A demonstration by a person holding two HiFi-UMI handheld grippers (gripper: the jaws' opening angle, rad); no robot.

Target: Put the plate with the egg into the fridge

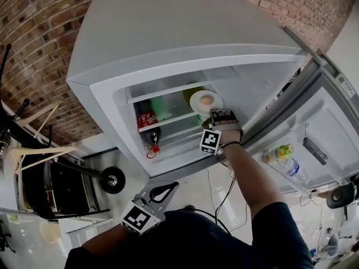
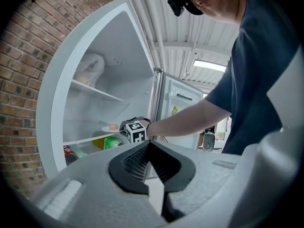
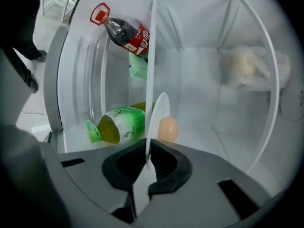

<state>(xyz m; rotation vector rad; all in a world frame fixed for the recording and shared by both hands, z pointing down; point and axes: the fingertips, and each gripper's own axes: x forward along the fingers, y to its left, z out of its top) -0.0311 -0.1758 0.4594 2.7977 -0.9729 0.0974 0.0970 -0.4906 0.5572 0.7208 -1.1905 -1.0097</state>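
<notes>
A white plate [image 1: 205, 101] with a brown egg [image 1: 207, 100] on it is inside the open fridge [image 1: 168, 43], over the middle glass shelf [image 3: 152, 56]. My right gripper [image 1: 220, 116] is shut on the plate's near rim. In the right gripper view the plate [image 3: 160, 115] shows edge-on beside the shelf, with the egg [image 3: 167, 129] on it and the right gripper [image 3: 146, 161] clamping its edge. I cannot tell whether the plate rests on the shelf. My left gripper [image 1: 161, 193] hangs low in front of the fridge, shut and empty [image 2: 148, 147].
A green bottle [image 3: 118, 126] lies on the shelf under the plate, and a cola bottle [image 3: 126, 34] lies lower. A white bag [image 3: 247, 65] sits on the upper shelf. The fridge door [image 1: 322, 128] stands open at right with bottles [image 1: 279, 153] in its rack. A rack with hangers [image 1: 33, 150] stands left.
</notes>
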